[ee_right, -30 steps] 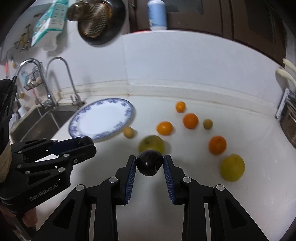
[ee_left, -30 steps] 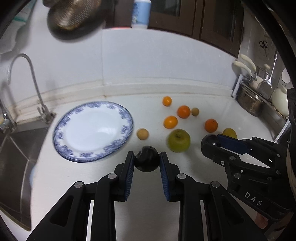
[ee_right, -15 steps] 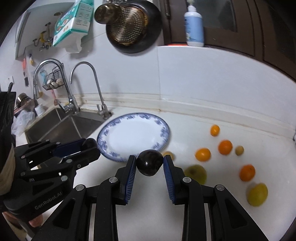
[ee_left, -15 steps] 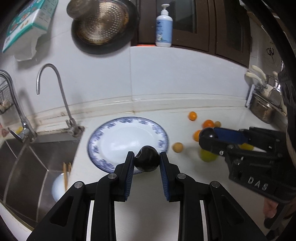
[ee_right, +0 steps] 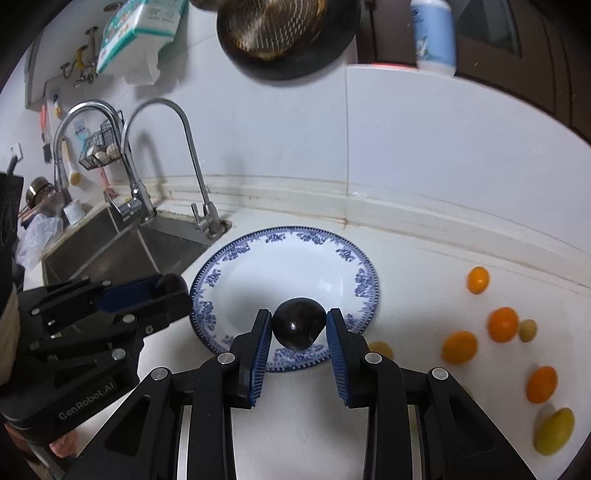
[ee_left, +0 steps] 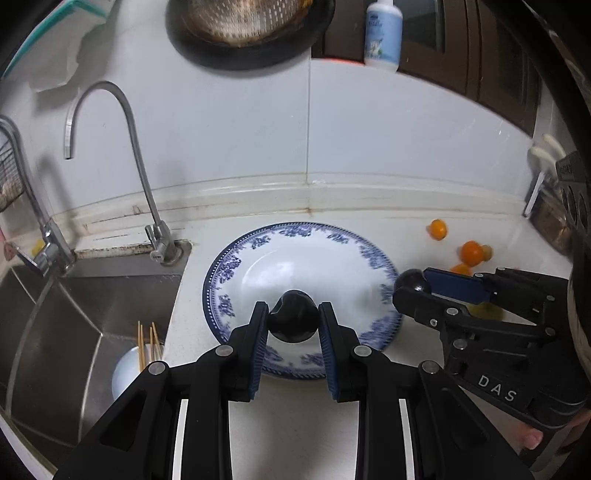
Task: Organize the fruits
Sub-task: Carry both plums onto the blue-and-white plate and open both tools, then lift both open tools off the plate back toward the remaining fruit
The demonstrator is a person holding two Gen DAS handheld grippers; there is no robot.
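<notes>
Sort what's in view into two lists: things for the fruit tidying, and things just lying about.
For the job: dark fruit in left gripper; dark fruit in right gripper; blue-rimmed plate; oranges; yellow fruit.

Lying about: faucet; sink; chopsticks; soap bottle; strainer.

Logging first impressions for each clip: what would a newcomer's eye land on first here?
Two dark round fruits, one clamped in the left gripper and one in the right gripper, both poised above the near edge of the blue-and-white plate. The plate lies on the white counter beside the steel sink. To the right, oranges and a yellow-green fruit lie scattered on the counter.
</notes>
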